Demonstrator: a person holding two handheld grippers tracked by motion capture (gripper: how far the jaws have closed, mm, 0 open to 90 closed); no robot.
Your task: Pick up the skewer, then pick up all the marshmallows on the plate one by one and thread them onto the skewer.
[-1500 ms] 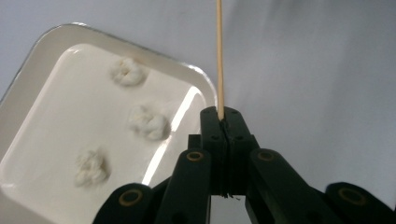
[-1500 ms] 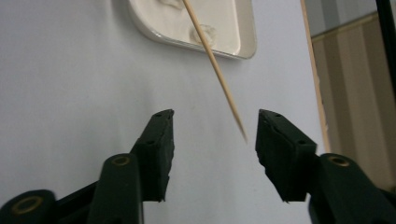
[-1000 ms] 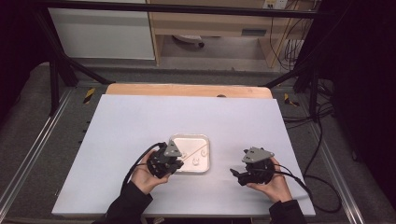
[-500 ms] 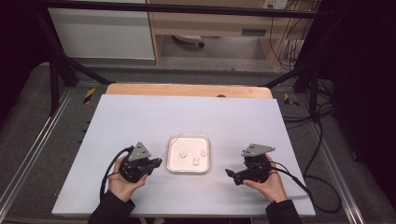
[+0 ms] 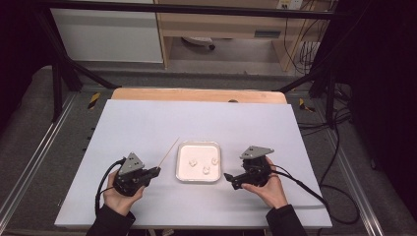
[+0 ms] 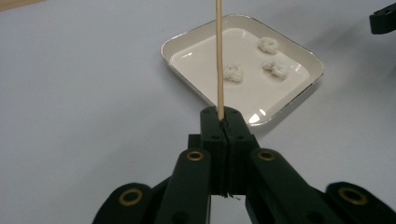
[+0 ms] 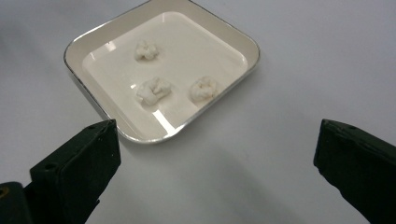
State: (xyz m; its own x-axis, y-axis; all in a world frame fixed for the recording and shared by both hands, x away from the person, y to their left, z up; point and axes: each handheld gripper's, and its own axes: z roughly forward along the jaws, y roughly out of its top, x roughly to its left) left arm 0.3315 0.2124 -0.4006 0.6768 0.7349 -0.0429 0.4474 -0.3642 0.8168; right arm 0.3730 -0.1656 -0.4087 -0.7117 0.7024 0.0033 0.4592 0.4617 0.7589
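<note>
Clamping the skewer (image 6: 218, 56) tight, left gripper (image 5: 156, 171) points its long axis up-right toward the tray (image 5: 197, 146) from the tray's left edge; right gripper (image 5: 228, 178) gapes empty beside the tray's right edge

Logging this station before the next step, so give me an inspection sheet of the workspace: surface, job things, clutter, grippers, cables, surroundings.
Surface: white board on a wooden table.
Job things: square dish holding three white lumps; thin wooden stick.
Clutter: nothing seen.
Grippers: left gripper shut on the stick, left of the dish; right gripper open, nothing between its jaws, right of the dish.
Cables: a black cable trails from each gripper.
Surroundings: metal frame, white cabinet, dark floor.
</note>
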